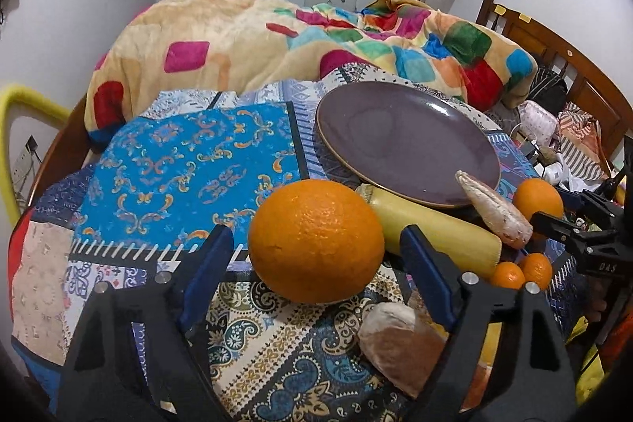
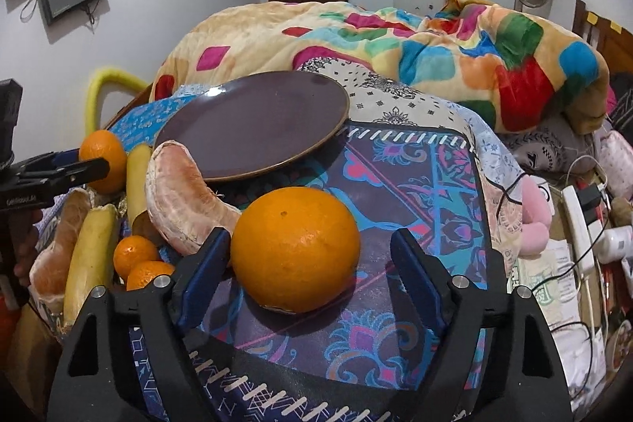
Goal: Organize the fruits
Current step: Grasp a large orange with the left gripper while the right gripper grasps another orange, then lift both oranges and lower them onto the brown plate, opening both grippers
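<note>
A purple plate (image 1: 411, 141) lies empty on the patterned cloth; it also shows in the right wrist view (image 2: 257, 129). My left gripper (image 1: 316, 244) is open around a big orange (image 1: 314, 240), its jaws apart from the fruit. My right gripper (image 2: 310, 246) is open around a second big orange (image 2: 294, 248). Between them lie a yellow banana (image 1: 435, 234), pomelo segments (image 2: 186, 196), and two small mandarins (image 1: 522, 269). The right gripper's side shows in the left wrist view (image 1: 569, 228).
A crumpled colourful blanket (image 1: 277, 38) lies behind the plate. Another pomelo piece (image 1: 399, 347) sits near my left gripper's right finger. Cables and a power strip (image 2: 577, 228) lie off the right edge. A yellow chair frame (image 1: 23, 105) stands at the left.
</note>
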The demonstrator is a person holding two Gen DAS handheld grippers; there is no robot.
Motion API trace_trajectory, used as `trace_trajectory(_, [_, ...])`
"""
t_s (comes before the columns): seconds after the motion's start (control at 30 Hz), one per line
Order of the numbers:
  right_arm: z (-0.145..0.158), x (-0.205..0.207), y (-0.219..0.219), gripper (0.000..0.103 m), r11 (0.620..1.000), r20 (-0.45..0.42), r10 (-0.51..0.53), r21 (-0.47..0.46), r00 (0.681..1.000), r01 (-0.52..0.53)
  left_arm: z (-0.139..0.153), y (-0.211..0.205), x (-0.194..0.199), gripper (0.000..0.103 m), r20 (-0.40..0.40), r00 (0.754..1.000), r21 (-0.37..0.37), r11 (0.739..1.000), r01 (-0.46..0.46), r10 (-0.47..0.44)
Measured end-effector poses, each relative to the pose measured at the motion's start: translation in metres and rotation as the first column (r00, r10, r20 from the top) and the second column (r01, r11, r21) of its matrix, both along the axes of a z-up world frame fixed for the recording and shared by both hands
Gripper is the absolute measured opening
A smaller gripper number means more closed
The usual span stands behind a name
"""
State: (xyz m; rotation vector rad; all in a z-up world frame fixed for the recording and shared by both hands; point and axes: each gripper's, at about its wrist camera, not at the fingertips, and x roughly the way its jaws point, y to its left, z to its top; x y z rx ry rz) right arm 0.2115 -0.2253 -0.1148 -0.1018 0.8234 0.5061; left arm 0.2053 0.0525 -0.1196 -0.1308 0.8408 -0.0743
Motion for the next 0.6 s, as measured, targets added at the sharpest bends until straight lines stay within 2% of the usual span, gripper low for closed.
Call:
trace_trajectory(0.17, [-0.0024,0.0049,0.0056,0.067,1.000,-0.012,0.018,-0.017,1.000,-0.018,-0.0068,0.0036,0.0078,0.071,-0.040,0.999,-0.039,0.999,0.003,-0.004])
trace_trajectory(0.27, [-0.0025,0.0049,0.0062,0.062,1.000,-0.016,0.023,-0.010,1.000,-0.023,-0.0075,0.0042,0.0078,0.070,-0.039,0.999,-0.046,0.999,0.003,-0.004])
trace_trajectory(0.6, [0.0018,0.0038,0.0060,0.061,0.999,-0.006,0.012,-0.031,1.000,-0.012,0.0016,0.0000,0.0004,0.069,-0.014,1.000,-0.014,1.000,0.013,-0.013])
